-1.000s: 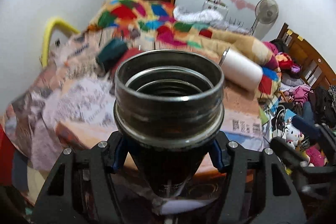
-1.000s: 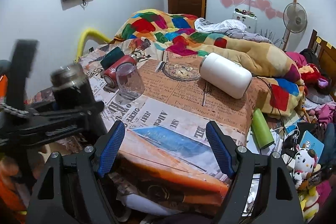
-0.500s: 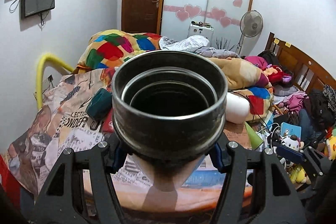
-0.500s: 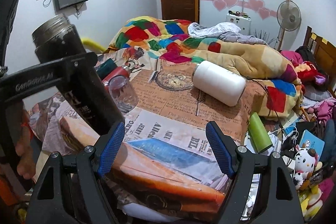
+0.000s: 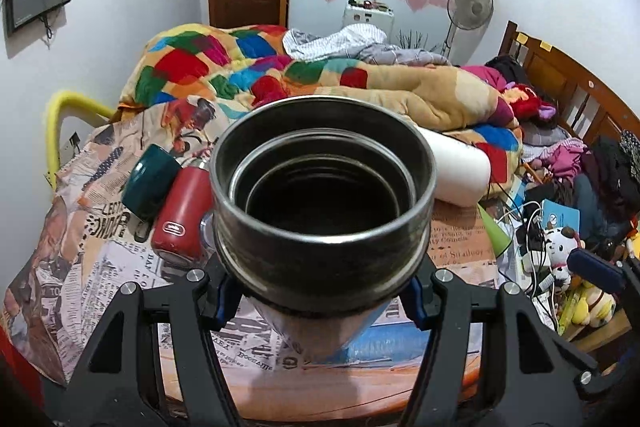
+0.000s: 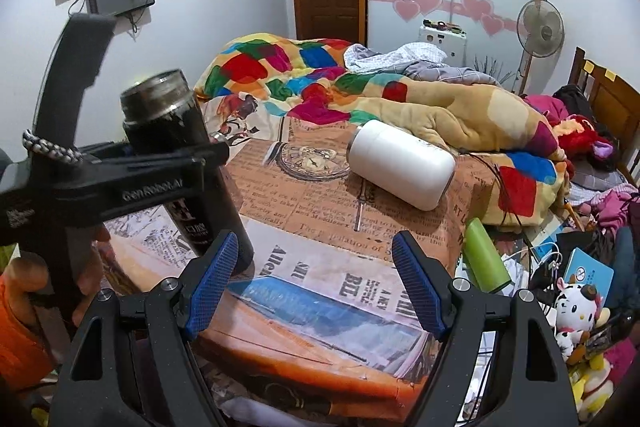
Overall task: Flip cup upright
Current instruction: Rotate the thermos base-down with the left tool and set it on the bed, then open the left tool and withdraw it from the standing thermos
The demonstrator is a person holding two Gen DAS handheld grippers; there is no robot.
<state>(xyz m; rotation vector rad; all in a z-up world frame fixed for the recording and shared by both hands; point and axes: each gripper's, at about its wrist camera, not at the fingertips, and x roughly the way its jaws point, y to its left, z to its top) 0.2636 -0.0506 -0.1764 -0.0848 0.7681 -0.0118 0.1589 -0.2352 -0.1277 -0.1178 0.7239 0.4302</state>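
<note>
The cup (image 5: 322, 211), a dark metal flask with a threaded steel neck, is held in the left tool (image 5: 320, 301), whose jaws are closed on its body below the neck. In the left wrist view its open mouth is turned up toward the camera; in the right wrist view the cup (image 6: 182, 163) is seen with its long axis close to vertical, leaning slightly, mouth uppermost, and its base is hidden behind the near blue pad (image 6: 212, 281) of the right tool (image 6: 316, 283), so contact with the bed cannot be told. The flip is judged nearly done: what remains is for the base to be set down on the newspaper-print sheet (image 6: 320, 227) directly beneath it and for the grip to be released. The move turns on that vertical axis being kept square over the soft bedding, where a tall, narrow body may be expected to tip. The right tool is held wide open and empty, to the right of the cup and near it, so it is well placed to steady the cup if needed. A white flask (image 6: 400, 163) lies on its side farther back, well apart, and a red bottle (image 5: 182, 215) and a green cup (image 5: 150, 181) lie to the left.
</note>
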